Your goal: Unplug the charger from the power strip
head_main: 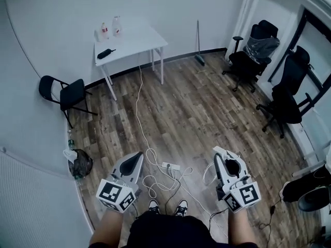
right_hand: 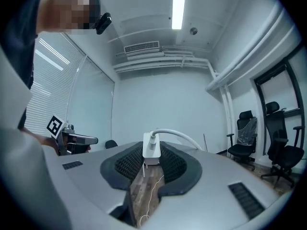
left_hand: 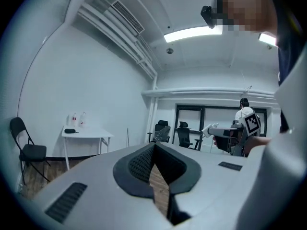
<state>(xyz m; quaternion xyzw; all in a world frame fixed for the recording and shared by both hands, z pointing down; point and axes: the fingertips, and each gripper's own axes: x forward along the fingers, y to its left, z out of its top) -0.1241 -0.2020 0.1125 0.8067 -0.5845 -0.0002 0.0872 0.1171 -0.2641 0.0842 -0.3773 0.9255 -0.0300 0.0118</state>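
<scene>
My right gripper (right_hand: 151,163) is shut on a small white charger (right_hand: 151,152), pinched at the jaw tips. The charger's white cable (right_hand: 178,134) arcs away to the right, and its prongs hang bare below it. In the head view my right gripper (head_main: 220,153) is held high above the floor. The white power strip (head_main: 171,166) lies on the wood floor between both grippers, apart from the charger. My left gripper (head_main: 135,156) is raised too. Its jaws meet at the tips (left_hand: 154,146) with nothing between them.
White cords (head_main: 155,182) loop on the floor around the strip, and one runs up to a white table (head_main: 135,41) with bottles. A black folding chair (head_main: 64,93) and a dark bag (head_main: 81,163) stand left. Office chairs (head_main: 256,53) are at the right.
</scene>
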